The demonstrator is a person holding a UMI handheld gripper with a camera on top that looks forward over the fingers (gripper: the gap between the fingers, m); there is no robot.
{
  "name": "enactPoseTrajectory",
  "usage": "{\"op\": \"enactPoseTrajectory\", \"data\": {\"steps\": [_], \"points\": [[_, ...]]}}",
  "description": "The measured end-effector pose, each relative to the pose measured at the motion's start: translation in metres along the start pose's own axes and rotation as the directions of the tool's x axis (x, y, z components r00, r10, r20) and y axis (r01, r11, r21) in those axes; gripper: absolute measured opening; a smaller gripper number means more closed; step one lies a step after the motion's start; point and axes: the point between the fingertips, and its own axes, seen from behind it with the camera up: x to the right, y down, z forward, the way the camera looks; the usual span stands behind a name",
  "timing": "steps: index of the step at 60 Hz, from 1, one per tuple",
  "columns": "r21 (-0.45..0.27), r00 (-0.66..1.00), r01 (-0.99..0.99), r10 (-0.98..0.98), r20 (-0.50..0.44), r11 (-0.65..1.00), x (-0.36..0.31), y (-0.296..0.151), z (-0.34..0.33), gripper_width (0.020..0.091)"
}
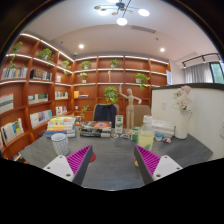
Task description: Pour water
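wide grey table (110,160) with a clear plastic jug (147,133) beyond the right finger, contents hard to make out. small striped cup (60,143) well left of the jug, inside hidden. gripper (113,160) spread apart over bare tabletop, holding nothing.

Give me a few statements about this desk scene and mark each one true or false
1. The gripper is open with nothing between its fingers. True.
2. A vase of white flowers stands on the table, beyond the fingers. True.
3. The gripper is shut on a cup. False: the fingers are apart and hold nothing.
4. Bookshelves line the wall. True.
5. The table is bare. False: books, a clear container and other items sit at its far side.
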Motion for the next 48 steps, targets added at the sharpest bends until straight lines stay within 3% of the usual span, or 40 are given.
{"op": "enactPoseTrajectory", "data": {"steps": [5,6,8,16,28,36,39,48], "points": [[0.013,0.998,0.011,-0.010,-0.059,1.000,0.032,0.020,0.006,0.0856],[0.008,0.997,0.014,-0.013,-0.072,1.000,0.030,0.003,0.006,0.0856],[0.014,0.996,0.009,-0.008,-0.092,1.000,0.053,0.031,0.015,0.0857],[0.032,0.990,-0.003,0.007,-0.140,0.999,0.095,0.047,0.047,0.0854],[0.070,0.989,-0.031,0.041,-0.139,0.997,0.123,0.036,0.102,0.0857],[0.073,0.982,0.027,-0.013,-0.189,0.997,0.137,0.029,0.130,0.0850],[0.082,0.980,0.030,-0.013,-0.200,0.996,0.139,0.025,0.137,0.0801],[0.097,0.981,0.027,-0.007,-0.194,0.995,0.135,0.025,0.155,0.0531]]}}
